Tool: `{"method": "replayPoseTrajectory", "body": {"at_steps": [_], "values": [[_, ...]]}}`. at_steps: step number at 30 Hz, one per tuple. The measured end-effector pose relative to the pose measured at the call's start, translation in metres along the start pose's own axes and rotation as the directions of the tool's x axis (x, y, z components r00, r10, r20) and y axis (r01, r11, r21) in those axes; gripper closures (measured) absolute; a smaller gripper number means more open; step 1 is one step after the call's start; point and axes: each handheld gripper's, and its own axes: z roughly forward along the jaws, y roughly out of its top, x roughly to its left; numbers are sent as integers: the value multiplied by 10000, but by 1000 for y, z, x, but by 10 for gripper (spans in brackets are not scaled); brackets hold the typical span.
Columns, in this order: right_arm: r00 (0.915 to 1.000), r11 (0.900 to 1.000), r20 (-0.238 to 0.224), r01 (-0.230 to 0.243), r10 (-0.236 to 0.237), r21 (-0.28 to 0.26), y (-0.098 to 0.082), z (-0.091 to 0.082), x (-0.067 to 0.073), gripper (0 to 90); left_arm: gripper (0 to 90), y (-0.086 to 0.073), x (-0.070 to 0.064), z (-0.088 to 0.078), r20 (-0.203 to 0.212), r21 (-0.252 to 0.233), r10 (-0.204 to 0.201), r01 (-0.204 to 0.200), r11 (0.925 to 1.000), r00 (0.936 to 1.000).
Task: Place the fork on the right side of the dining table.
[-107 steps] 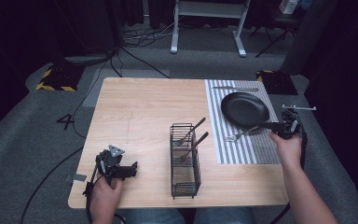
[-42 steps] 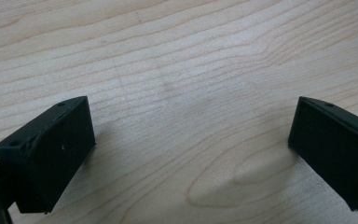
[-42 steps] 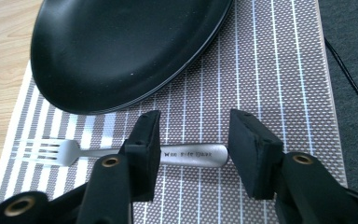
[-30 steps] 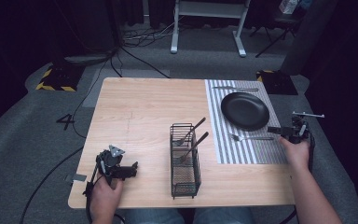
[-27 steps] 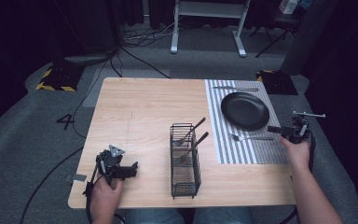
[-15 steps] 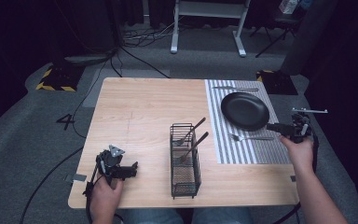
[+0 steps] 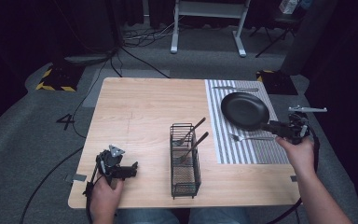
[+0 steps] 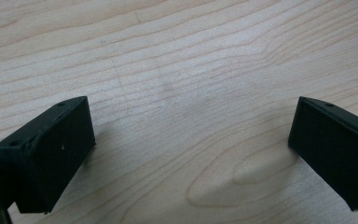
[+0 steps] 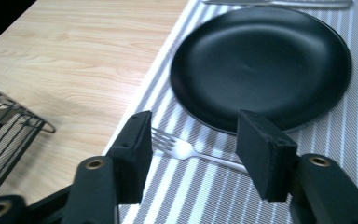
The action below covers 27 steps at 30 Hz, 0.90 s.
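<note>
The right gripper has jaws set apart and just opening wider, nothing pressed between them. Seen past them at the frame's centre, a silver fork lies on the striped placemat, tines toward the mat's edge, beside the rim of a black plate. In the high view this gripper hangs at centre right over the mat.

The left gripper, lower left, has wide, empty jaws over bare desk. A wire cutlery basket stands at lower centre, well apart from both.
</note>
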Motion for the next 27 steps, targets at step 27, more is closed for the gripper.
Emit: {"method": "replayPoseTrajectory", "body": {"at_steps": [27], "values": [[9714, 9862, -1774, 1643, -1580, 213, -11, -2, 69, 323, 4, 0, 0, 0, 9, 1, -5, 5, 10000, 10000]]}}
